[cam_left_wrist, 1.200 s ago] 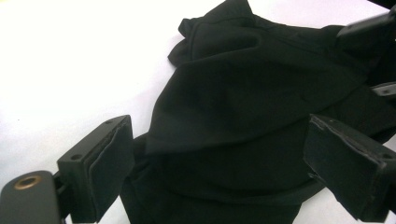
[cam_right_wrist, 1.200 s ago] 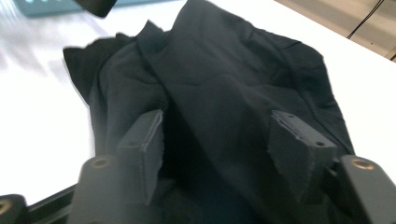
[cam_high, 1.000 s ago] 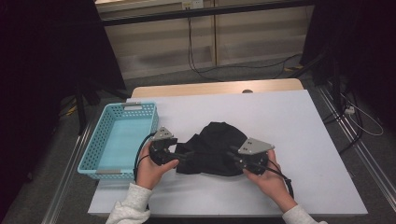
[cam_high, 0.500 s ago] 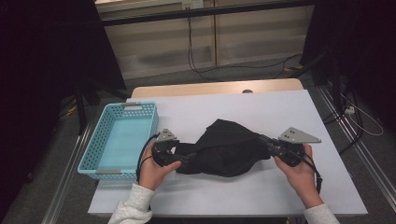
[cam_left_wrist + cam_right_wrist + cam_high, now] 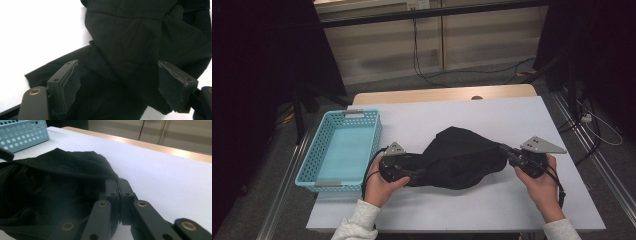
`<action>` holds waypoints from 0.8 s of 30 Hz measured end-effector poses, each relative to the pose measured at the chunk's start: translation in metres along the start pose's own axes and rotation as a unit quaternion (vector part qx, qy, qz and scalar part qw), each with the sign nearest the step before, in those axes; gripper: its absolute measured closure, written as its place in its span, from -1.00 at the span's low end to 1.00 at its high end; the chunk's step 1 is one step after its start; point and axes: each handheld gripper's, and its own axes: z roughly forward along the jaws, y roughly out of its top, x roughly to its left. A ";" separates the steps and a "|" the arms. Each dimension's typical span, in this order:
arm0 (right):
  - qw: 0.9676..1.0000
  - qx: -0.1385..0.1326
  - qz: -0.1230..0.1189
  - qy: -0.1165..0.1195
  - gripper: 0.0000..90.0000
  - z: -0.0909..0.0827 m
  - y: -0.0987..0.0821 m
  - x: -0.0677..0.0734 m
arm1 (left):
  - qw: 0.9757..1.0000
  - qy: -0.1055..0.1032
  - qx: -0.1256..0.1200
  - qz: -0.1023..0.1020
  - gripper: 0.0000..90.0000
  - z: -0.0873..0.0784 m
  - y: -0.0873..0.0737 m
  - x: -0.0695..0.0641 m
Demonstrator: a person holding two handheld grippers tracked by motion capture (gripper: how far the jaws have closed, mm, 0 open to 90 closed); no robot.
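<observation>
**Black cloth stretched between two grippers**

A crumpled black fabric garment (image 5: 459, 159) lies on the white table top (image 5: 522, 120), drawn out between the two grippers. The right gripper (image 5: 508, 151) has its jaws pinched together on the garment's edge; in the right gripper view the two black pads (image 5: 111, 191) meet with a thin fold of cloth caught between them, and the rest of the fabric bulges away to the left of that gripper. The left gripper (image 5: 418, 173) sits at the opposite end of the garment. Its jaws stand wide apart and have just been closing; the left gripper view shows dark cloth lying between the pads (image 5: 71, 81), which do not press on it. Beyond the left gripper, on the side away from the garment, stands a light-blue perforated plastic basket (image 5: 312, 167), apart from the cloth.
</observation>
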 end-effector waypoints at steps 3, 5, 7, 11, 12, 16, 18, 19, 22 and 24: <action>1.000 0.000 0.004 -0.004 0.97 -0.002 -0.002 -0.004 | 1.000 -0.006 0.008 -0.001 -0.43 0.002 -0.001 -0.003; 1.000 0.001 0.007 -0.007 0.97 -0.002 -0.003 -0.006 | 1.000 -0.009 0.010 -0.001 -0.38 0.004 -0.002 -0.004; 1.000 0.002 0.008 -0.009 0.97 -0.002 -0.003 -0.007 | 1.000 -0.011 0.013 -0.002 -0.38 0.004 -0.003 -0.004; 1.000 0.001 0.004 -0.001 0.96 -0.001 -0.004 -0.005 | 1.000 -0.013 0.010 0.002 -0.33 0.004 -0.002 -0.006; 1.000 0.002 0.000 0.003 0.96 0.000 -0.004 -0.003 | 1.000 -0.011 0.009 0.003 -0.32 0.004 -0.001 -0.006; 1.000 0.006 -0.008 0.013 0.96 0.003 -0.003 0.005 | 1.000 -0.005 0.007 0.004 -0.08 0.002 -0.001 -0.006; 1.000 0.007 -0.012 0.018 0.96 0.005 -0.003 0.007 | 1.000 -0.002 0.013 0.004 0.13 0.001 -0.001 -0.004; 1.000 0.007 -0.015 0.020 0.96 0.005 -0.003 0.008 | 1.000 -0.001 0.018 -0.001 0.25 0.001 -0.001 -0.004; 1.000 0.010 -0.016 0.022 0.95 0.007 -0.003 0.010 | 0.999 -0.001 0.031 -0.012 0.57 0.000 -0.001 -0.003; 1.000 0.010 -0.016 0.023 0.95 0.007 -0.003 0.011 | 0.999 -0.002 0.036 -0.018 0.71 -0.001 -0.001 -0.004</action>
